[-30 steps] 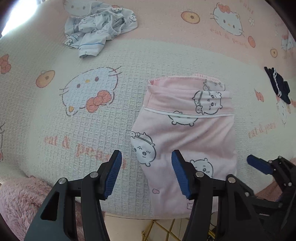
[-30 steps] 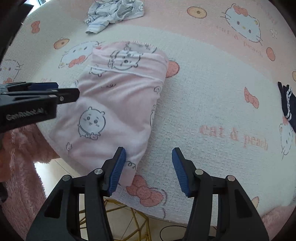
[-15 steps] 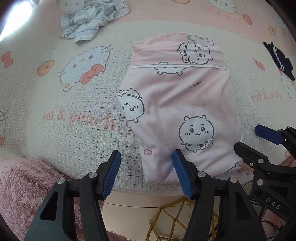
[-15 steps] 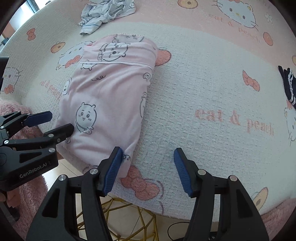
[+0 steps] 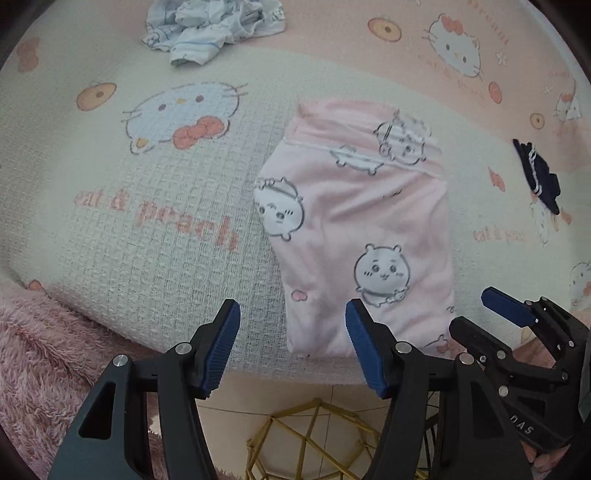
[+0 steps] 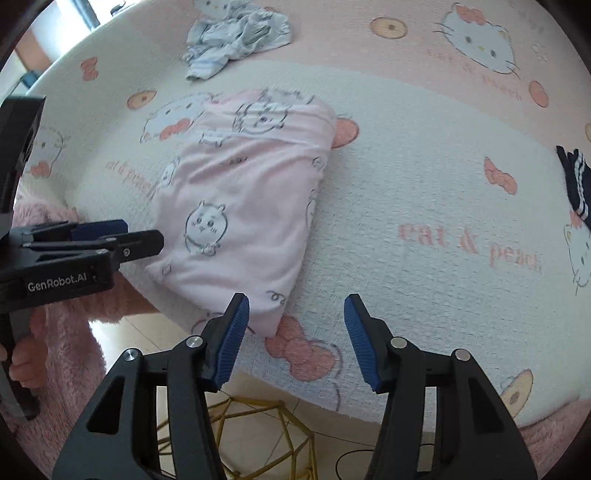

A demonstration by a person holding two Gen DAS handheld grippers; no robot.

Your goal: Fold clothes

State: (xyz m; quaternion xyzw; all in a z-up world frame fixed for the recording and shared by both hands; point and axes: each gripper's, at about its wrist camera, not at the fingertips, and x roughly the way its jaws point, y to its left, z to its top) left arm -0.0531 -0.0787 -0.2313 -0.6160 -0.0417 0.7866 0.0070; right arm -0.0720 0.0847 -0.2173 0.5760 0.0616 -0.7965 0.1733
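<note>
- Pink garment (image 5: 362, 229) lies flat near the front edge of the surface (image 5: 155, 266), folded to a compact block: a band turned over at the far end, sides tucked in, near hem just short of the edge.
- Left gripper (image 5: 291, 343): jaws wide apart, nothing between them, at the near-left corner of the garment and off the cloth.
- Right gripper (image 6: 295, 332): jaws likewise spread and empty, at the near-right corner; its left pad sits just in front of the hem, and I cannot tell whether it touches.
- Change over the last second: both cameras swung (closer, higher, then back) but the garment kept its outline and spot on the surface. Jaws were apart in every frame, so no grab or drag in that window.
- Fresh motion blur at the far band in the right wrist view: camera motion, not cloth.
- What it means, as a judgement: this piece looks done or one fold short. The scene fits both a release after the last fold and a line-up on the near hem for another fold toward the band.
- Other items: crumpled pale blue garment (image 5: 210, 29) at the far edge, unfolded; dark navy item (image 5: 537, 175) at far right, shape unclear.
</note>
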